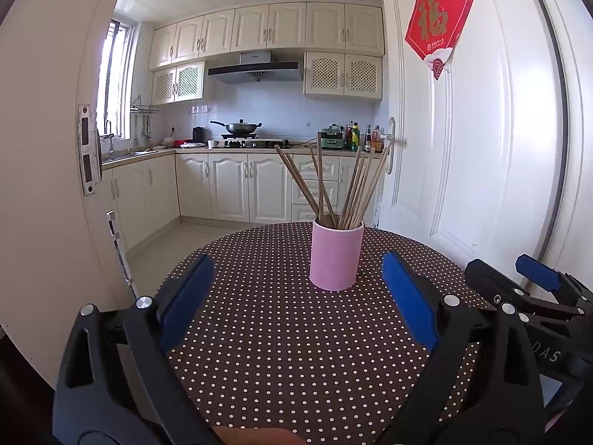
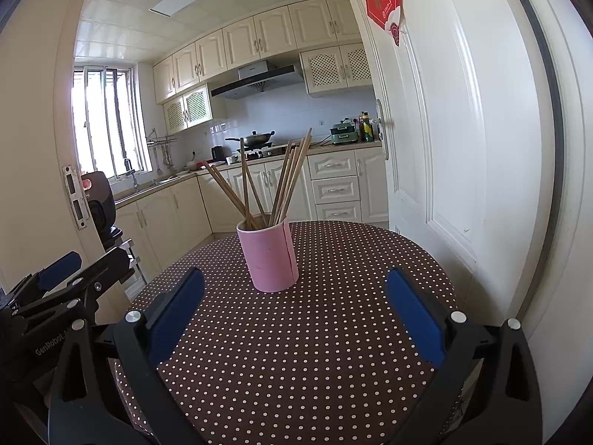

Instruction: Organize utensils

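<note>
Chopsticks point(image 1: 330, 181) fan upright in pink cup point(image 1: 335, 256), table point(image 1: 278, 333) edges clear.

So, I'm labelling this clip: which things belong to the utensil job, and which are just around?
Job: chopsticks, pink holder, left gripper, right gripper.
Around: dotted tablecloth, wok, bottles, red door hanging.

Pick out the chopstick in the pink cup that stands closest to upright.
The chopstick near the middle of the bundle in the pink cup: it rises almost vertically, while the others fan out to left and right.
</note>
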Available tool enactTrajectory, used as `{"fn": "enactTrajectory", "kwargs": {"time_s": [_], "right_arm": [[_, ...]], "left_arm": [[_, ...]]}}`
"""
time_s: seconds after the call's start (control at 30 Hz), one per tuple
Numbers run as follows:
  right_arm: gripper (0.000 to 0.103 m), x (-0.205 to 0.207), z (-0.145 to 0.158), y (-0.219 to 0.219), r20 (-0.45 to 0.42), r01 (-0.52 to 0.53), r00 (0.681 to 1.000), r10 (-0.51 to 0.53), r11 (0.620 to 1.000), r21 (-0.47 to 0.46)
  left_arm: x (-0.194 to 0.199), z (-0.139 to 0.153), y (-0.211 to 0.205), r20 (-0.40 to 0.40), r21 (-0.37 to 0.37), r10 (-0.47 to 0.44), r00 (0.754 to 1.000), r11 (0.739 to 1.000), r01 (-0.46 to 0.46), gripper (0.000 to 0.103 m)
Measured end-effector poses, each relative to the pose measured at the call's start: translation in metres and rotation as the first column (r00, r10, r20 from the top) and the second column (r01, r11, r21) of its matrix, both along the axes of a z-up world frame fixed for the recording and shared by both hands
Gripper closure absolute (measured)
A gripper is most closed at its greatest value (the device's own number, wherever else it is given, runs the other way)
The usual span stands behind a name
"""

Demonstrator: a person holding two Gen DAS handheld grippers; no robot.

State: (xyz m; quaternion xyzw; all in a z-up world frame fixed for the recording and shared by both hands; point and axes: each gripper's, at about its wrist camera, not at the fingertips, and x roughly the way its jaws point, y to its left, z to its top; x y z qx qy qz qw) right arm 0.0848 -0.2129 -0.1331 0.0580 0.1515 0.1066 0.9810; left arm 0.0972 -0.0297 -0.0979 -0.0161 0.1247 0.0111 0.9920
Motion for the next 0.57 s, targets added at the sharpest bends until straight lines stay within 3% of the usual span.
{"fn": "enactTrajectory", "kwargs": {"time_s": [0.57], "right_arm": [[0.008,-0.0013,0.0,-0.0003,-0.003,0.004,1.0,-0.004,1.0,0.0]], "left_arm": [[-0.0001,-0.0024,-0.0003,-0.008,-0.007,-0.004,1.0,1.0,0.003,0.012]]}}
